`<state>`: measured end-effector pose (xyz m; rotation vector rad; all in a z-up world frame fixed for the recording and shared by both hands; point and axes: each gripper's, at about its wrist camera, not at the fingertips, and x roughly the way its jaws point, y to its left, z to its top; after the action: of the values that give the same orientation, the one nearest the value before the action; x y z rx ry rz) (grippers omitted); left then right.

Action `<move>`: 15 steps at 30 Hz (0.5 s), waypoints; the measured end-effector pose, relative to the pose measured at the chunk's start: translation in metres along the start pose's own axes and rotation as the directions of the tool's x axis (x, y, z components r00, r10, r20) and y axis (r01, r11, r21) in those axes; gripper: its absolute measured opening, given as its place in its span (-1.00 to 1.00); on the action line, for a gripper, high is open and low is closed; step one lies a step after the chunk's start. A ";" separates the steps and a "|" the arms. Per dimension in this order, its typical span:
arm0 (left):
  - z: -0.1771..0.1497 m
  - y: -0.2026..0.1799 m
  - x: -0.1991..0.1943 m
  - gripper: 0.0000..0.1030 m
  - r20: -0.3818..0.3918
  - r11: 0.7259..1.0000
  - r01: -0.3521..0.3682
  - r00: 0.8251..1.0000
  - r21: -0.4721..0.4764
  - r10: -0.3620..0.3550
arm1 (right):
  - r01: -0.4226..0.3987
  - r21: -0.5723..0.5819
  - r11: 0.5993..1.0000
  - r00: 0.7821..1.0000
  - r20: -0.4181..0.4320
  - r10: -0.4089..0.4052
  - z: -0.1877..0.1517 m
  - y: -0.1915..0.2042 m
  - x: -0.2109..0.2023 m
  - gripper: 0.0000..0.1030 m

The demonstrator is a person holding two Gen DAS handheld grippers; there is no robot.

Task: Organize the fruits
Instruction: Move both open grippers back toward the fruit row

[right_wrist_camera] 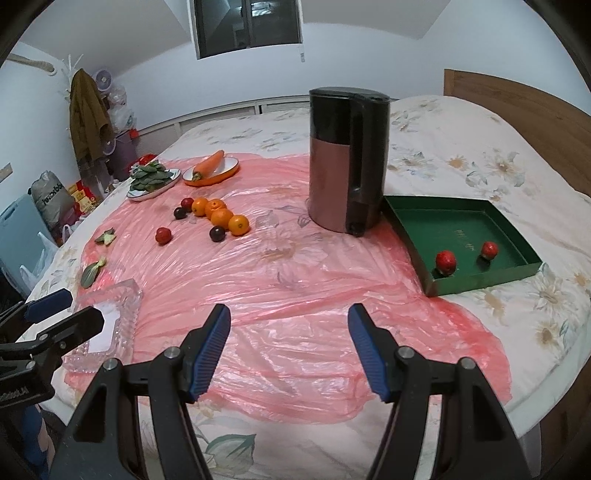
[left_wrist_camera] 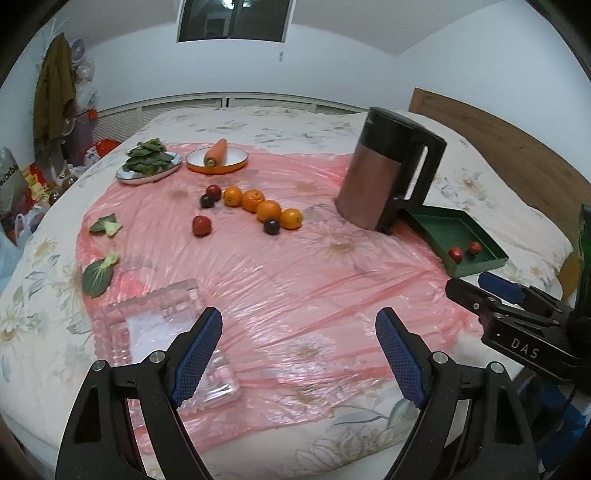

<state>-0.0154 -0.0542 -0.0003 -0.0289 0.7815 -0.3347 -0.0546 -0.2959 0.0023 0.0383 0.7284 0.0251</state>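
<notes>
Fruits [left_wrist_camera: 268,210] lie loose; each hand-held gripper [left_wrist_camera: 299,354] [right_wrist_camera: 289,347] gapes empty, bases cropped.

this is a bedroom in someone's home. a wide bed [right_wrist_camera: 461,147] with a floral quilt fills the middle of the room, and a wooden headboard [right_wrist_camera: 517,107] stands at its far right end. a pink plastic sheet [right_wrist_camera: 295,295] is spread over the quilt as a makeshift work surface. against the plain white wall a coat stand [right_wrist_camera: 72,70] holds an olive jacket [right_wrist_camera: 88,118], with a small fan [right_wrist_camera: 104,78] behind it. bags and boxes [right_wrist_camera: 55,199] crowd the floor in that corner. a dark window [right_wrist_camera: 247,26] sits high on the wall, and low slatted panels [right_wrist_camera: 221,114] run along the wall behind the bed.
</notes>
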 end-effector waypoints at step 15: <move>0.008 0.044 -0.011 0.57 -0.018 0.991 -0.118 0.993 -0.067 0.117 | -0.129 -0.123 0.984 0.992 -0.006 0.129 0.011 0.037 0.016 0.91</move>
<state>-0.0044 -0.0099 0.0059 -0.0438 0.8046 -0.1968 -0.0356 -0.2587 0.0009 -0.0321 0.7201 0.1938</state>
